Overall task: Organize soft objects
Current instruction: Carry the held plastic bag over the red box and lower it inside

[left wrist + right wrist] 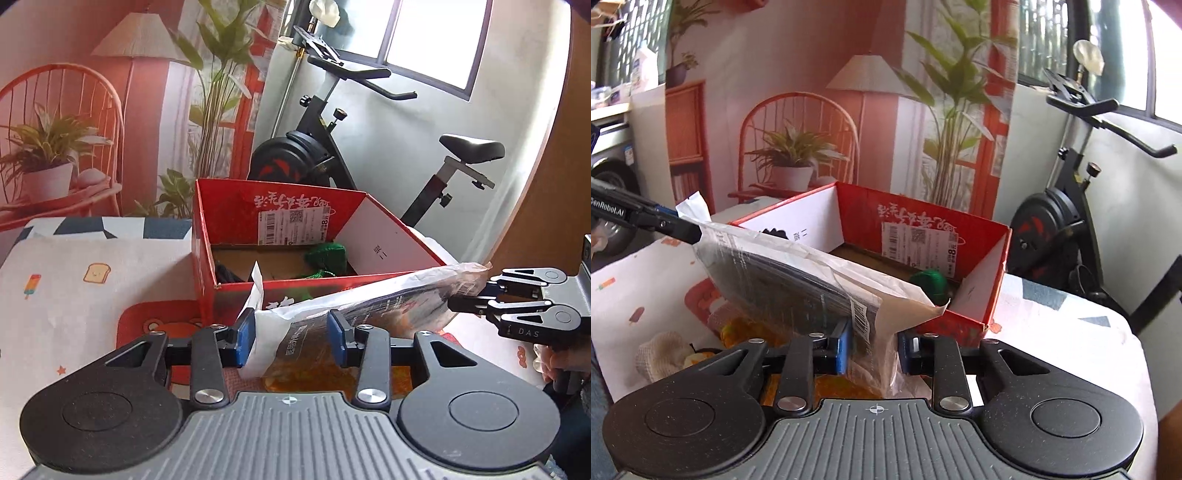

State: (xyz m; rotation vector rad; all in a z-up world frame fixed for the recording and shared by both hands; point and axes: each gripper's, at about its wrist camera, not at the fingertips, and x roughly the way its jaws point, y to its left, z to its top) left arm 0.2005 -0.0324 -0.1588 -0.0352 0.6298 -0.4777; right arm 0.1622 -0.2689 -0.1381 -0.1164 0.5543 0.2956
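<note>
A soft plastic packet (369, 306), clear and white with dark print, hangs in the air just in front of the red cardboard box (236, 295). My left gripper (291, 341) is shut on its near left end, and in the right wrist view it (690, 232) pinches the packet's far corner. My right gripper (871, 347) is shut on the packet (798, 280) at its other end, and it shows in the left wrist view (465, 301). The box (997, 288) holds a green soft object (325, 256), which also shows in the right wrist view (929, 284).
The box stands on a table with a printed cloth (74, 295). A cream knitted item (661, 356) and orange-yellow soft items (738, 328) lie on the cloth below the packet. An exercise bike (332, 147) stands behind the table beside a printed backdrop.
</note>
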